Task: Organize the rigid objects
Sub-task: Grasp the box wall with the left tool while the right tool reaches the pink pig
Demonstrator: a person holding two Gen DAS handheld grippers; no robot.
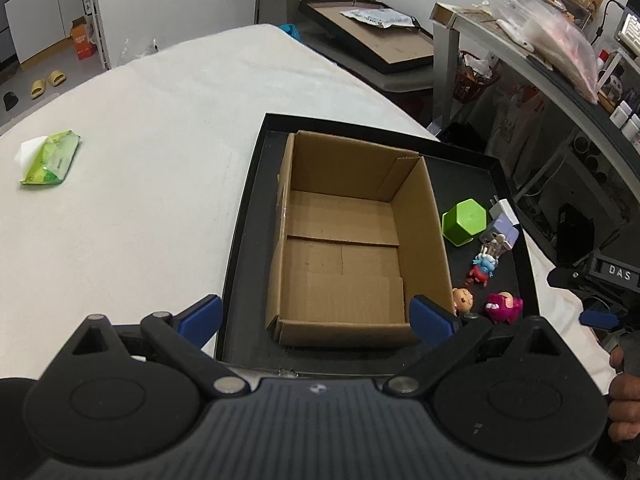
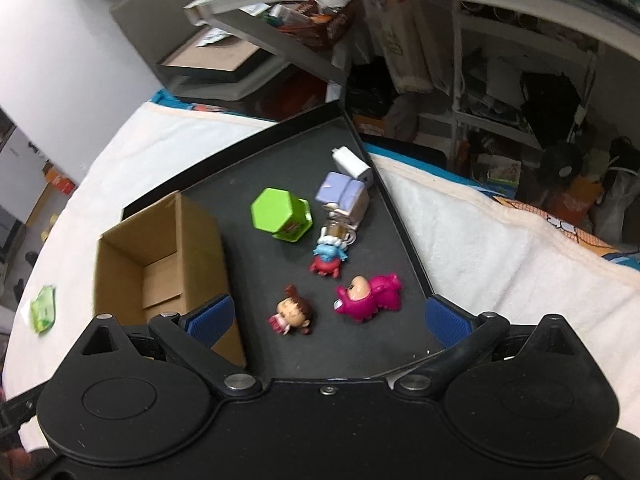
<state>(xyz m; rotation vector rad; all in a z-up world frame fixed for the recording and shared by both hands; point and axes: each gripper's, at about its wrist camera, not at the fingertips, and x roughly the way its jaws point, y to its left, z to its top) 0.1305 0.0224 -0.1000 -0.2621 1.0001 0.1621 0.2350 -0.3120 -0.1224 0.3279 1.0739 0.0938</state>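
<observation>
An empty open cardboard box stands in a black tray. To its right on the tray lie a green hexagonal cup, a lilac block toy, a white charger, a red-and-blue figure, a brown-haired doll and a pink figure. My left gripper is open above the box's near edge. My right gripper is open above the doll and pink figure.
The tray rests on a white cloth-covered table. A green wipes pack lies at the far left. Cluttered shelves and a desk stand beyond the table's right edge.
</observation>
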